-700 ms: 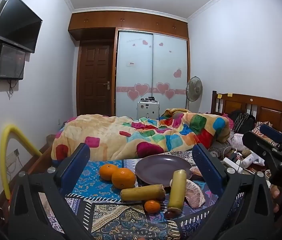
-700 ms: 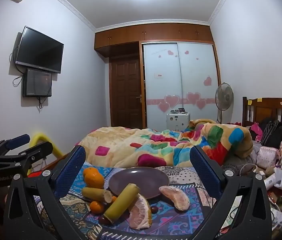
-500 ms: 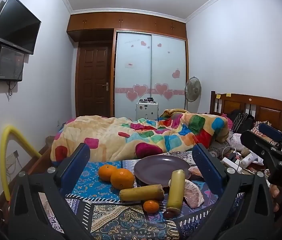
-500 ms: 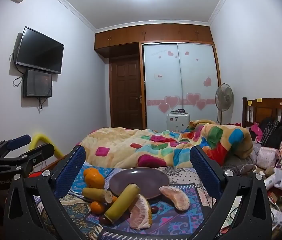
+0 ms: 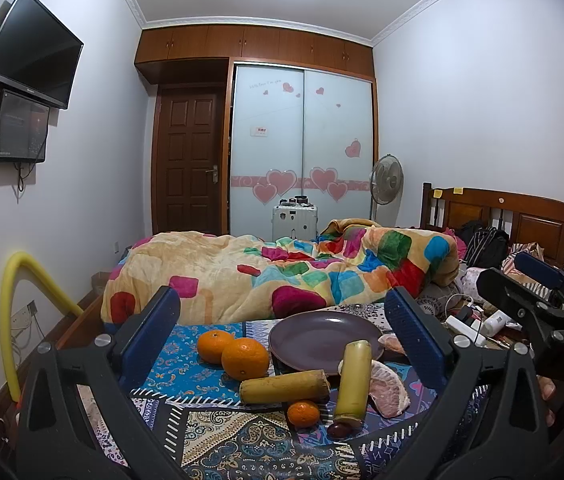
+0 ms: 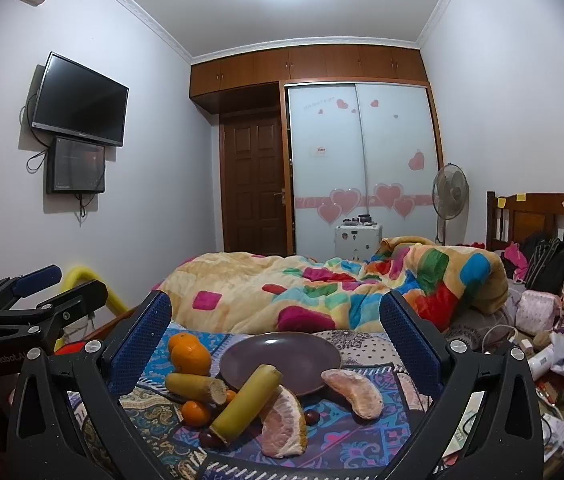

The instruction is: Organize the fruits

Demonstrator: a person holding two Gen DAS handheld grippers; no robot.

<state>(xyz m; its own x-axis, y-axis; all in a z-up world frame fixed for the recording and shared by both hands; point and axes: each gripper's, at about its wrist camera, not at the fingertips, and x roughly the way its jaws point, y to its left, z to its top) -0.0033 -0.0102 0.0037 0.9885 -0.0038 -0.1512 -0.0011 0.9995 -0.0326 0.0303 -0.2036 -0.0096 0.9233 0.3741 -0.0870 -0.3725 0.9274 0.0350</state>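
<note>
Both the left gripper (image 5: 282,336) and right gripper (image 6: 275,330) hover spread wide, empty. The peeled pomelo segment (image 6: 352,392) beside the purple plate (image 6: 282,354) looks soft, tearable; grip its thick middle gently.

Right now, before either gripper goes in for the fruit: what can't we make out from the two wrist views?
- Small dark fruit, left wrist view: half hidden by the upright yellow stalk; type unclear.
- Far pomelo segment, left wrist view: mostly behind the left gripper finger.
- Second orange, right wrist view: mostly behind the front orange.
- Purple plate front rim, right wrist view: covered by the stalk and the pomelo wedge.
</note>
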